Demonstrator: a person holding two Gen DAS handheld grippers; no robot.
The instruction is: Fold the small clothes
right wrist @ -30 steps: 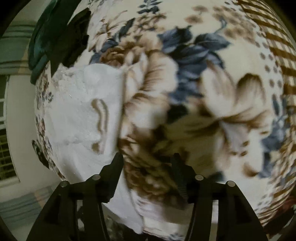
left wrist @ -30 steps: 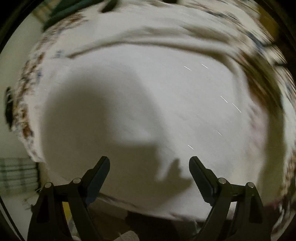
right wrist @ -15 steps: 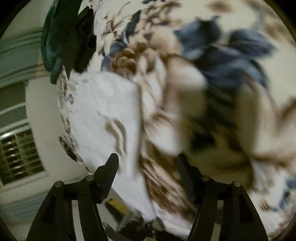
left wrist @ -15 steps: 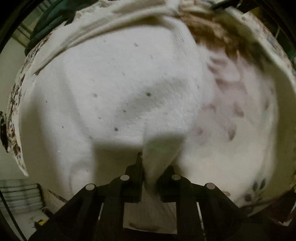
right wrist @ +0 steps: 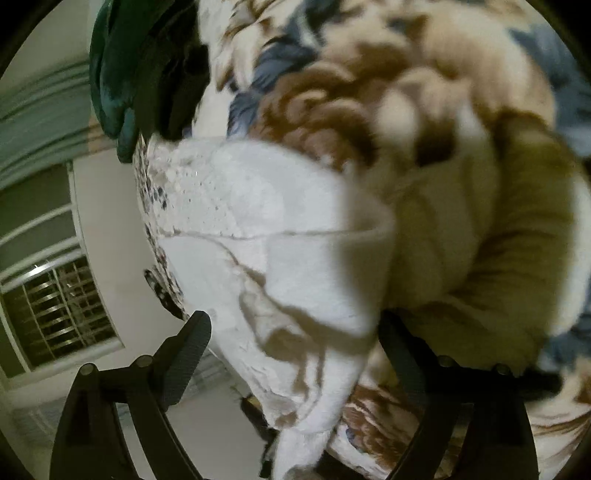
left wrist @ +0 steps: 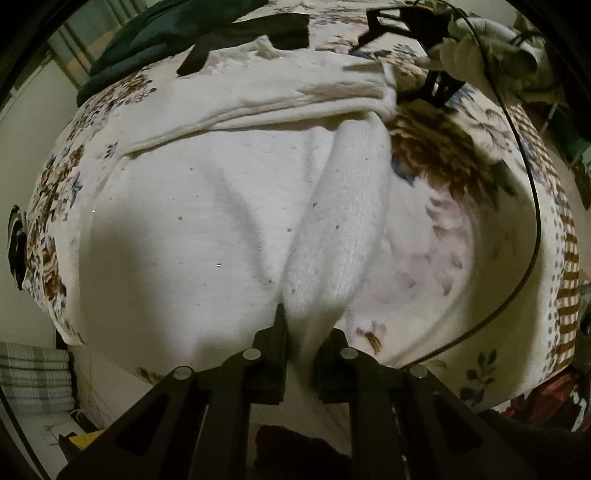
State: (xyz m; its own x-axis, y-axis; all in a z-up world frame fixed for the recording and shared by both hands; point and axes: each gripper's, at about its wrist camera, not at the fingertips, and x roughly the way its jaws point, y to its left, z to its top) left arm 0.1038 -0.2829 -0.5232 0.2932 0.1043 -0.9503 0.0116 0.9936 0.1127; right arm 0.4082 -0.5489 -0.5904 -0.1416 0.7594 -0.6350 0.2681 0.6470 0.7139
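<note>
A white knit garment lies spread on a floral bedspread. My left gripper is shut on a lifted fold of it, a sleeve-like roll that runs up from the jaws. In the right wrist view the same white garment fills the middle. My right gripper is open, its jaws wide apart around the garment's near edge, with nothing pinched. The right gripper and the person's hand show at the top of the left wrist view, beyond the garment's far folded edge.
Dark green clothes lie at the far left of the bed, also in the right wrist view. A black cable arcs over the bedspread at right. The bed's edge, a wall and a barred window are at left.
My left gripper closed on the white garment and has lifted a fold of it. My right gripper stayed open and moved over the garment's edge.
</note>
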